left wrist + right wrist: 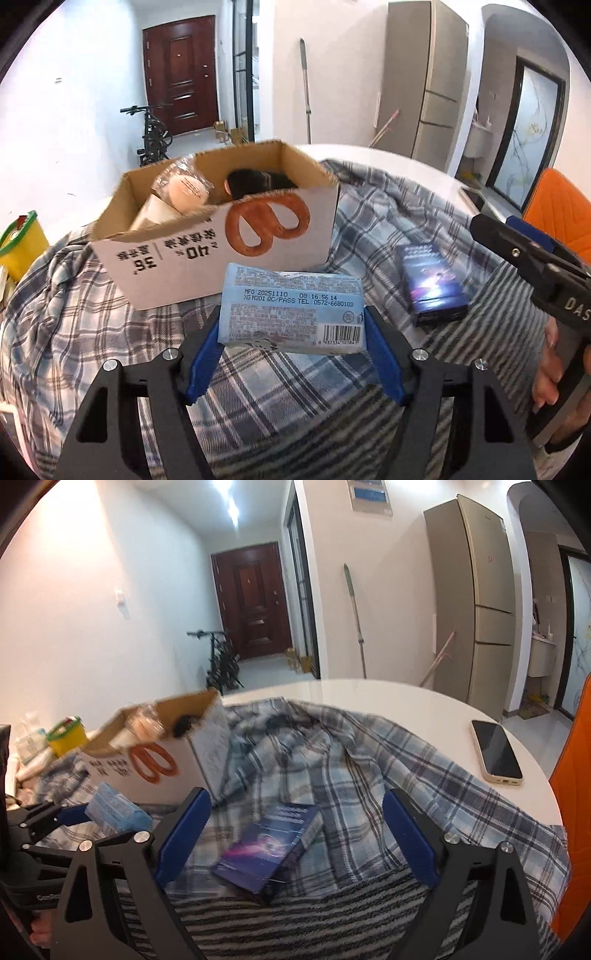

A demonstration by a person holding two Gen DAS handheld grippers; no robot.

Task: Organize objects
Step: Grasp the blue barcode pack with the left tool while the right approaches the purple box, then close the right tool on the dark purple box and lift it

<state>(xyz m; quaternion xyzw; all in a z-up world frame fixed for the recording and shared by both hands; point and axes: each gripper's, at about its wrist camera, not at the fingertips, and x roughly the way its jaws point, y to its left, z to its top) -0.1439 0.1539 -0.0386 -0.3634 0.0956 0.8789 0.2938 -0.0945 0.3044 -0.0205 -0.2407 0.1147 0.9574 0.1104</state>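
My left gripper (293, 332) is shut on a light blue tissue pack (291, 308) and holds it above the plaid cloth, just in front of an open cardboard box (221, 236). The box holds a wrapped round item (186, 190) and a dark object (258, 182). A dark blue-purple box (430, 284) lies on the cloth to the right. In the right wrist view my right gripper (295, 812) is open and empty, with the dark blue-purple box (267, 849) lying between its fingers. The tissue pack (118, 812) and cardboard box (159, 746) show at left.
A plaid cloth (369, 768) covers a white round table (406, 705). A phone (496, 751) lies at the table's right. An orange chair (576, 775) stands at right. A yellow tub with green rim (68, 734) sits at left. A striped fabric (295, 923) lies at the near edge.
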